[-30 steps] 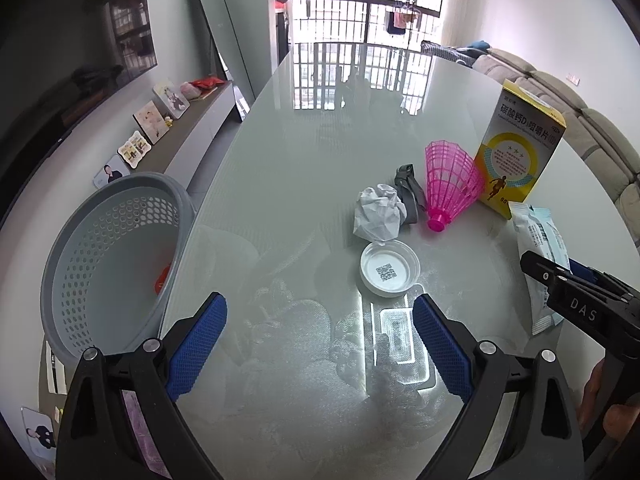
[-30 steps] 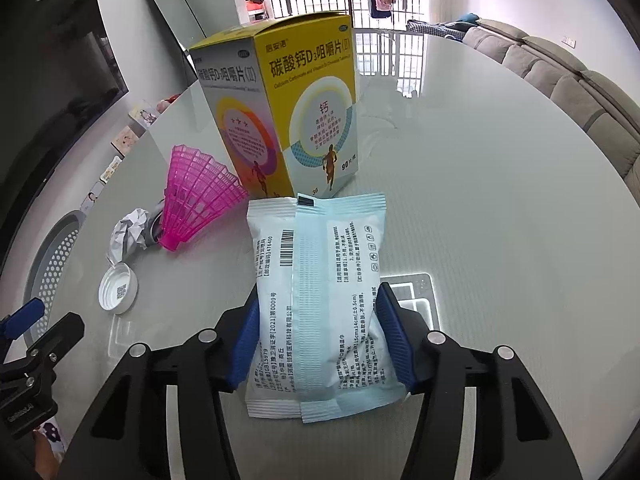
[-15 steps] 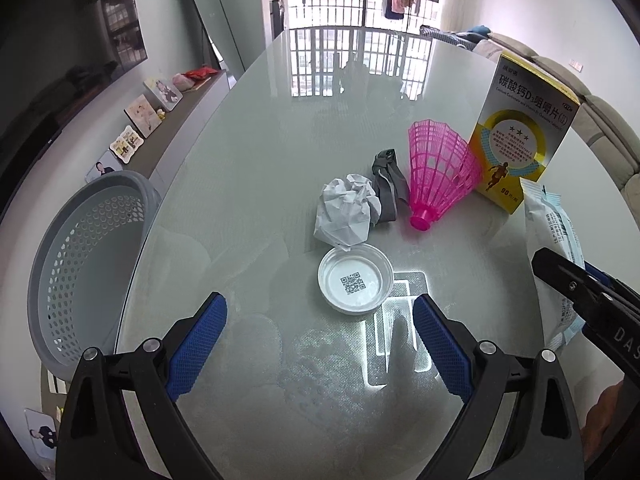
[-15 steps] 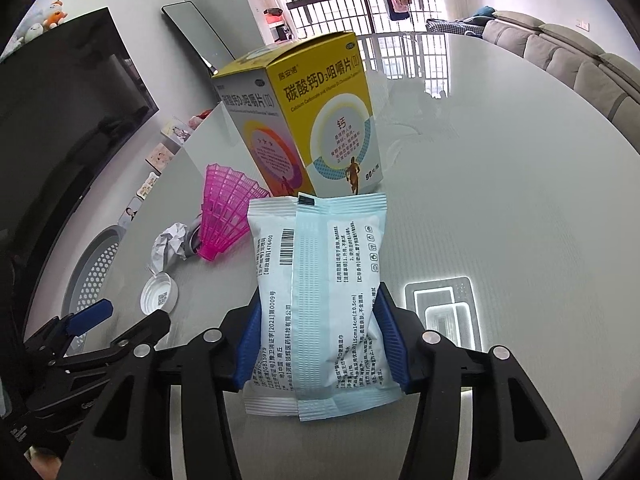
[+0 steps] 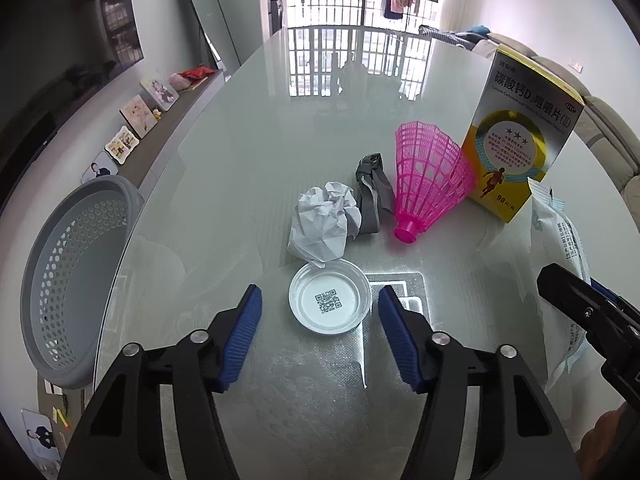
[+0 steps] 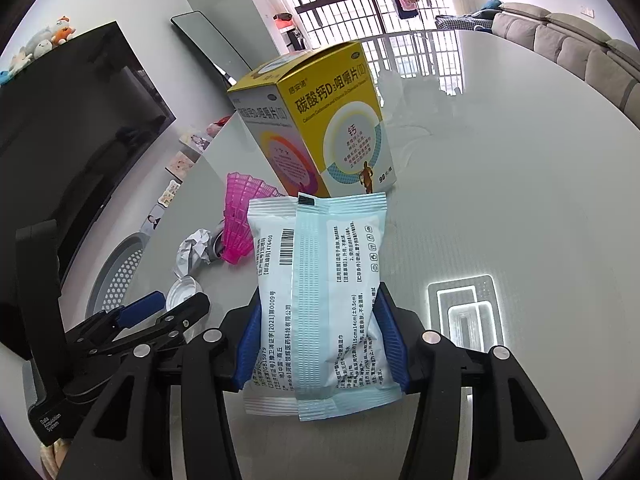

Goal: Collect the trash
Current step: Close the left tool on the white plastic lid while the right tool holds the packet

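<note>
A white round lid (image 5: 329, 302) with a QR code lies on the glass table (image 5: 280, 140), between the blue pads of my left gripper (image 5: 320, 300). Its jaws are closing, and a gap shows on both sides of the lid. Just beyond the lid are a crumpled white paper (image 5: 324, 220), a grey wrapper (image 5: 372, 196) and a pink plastic shuttlecock (image 5: 428, 176). My right gripper (image 6: 320, 308) is shut on a pale blue packet (image 6: 320, 280) and holds it above the table, to the right of the left gripper.
A tall yellow medicine box (image 5: 520, 136) stands behind the shuttlecock. A grey perforated basket (image 5: 72, 280) sits below the table's left edge. A sideboard with picture frames (image 5: 132, 120) runs along the left wall. A sofa (image 6: 580, 40) is at far right.
My left gripper has moved forward over the lid and its jaws have narrowed around it. My right gripper has carried the packet left, closer to the left gripper.
</note>
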Available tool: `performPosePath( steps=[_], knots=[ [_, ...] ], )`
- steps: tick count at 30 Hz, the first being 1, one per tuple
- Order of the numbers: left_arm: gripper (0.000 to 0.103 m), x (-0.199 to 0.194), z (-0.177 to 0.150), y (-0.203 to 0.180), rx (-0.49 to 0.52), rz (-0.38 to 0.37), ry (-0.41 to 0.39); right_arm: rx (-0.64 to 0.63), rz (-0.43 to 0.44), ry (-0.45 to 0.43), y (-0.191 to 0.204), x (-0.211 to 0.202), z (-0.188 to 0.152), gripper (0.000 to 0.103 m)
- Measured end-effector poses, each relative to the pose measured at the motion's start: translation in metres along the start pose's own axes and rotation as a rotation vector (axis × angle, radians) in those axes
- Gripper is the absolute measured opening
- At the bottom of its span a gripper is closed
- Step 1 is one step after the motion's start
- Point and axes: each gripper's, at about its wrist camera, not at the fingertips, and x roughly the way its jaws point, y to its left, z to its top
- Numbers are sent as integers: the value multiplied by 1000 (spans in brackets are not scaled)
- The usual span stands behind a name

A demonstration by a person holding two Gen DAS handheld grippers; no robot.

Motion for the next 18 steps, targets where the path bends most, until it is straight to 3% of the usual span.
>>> performPosePath(
  steps=[3, 18],
  knots=[
    [39, -2, -2, -3, 6, -8, -5, 3, 7, 0, 1, 1, 2, 50],
    [39, -25, -12, -2, 11, -26, -10, 7, 25, 29, -4, 0, 7, 50]
  ],
)
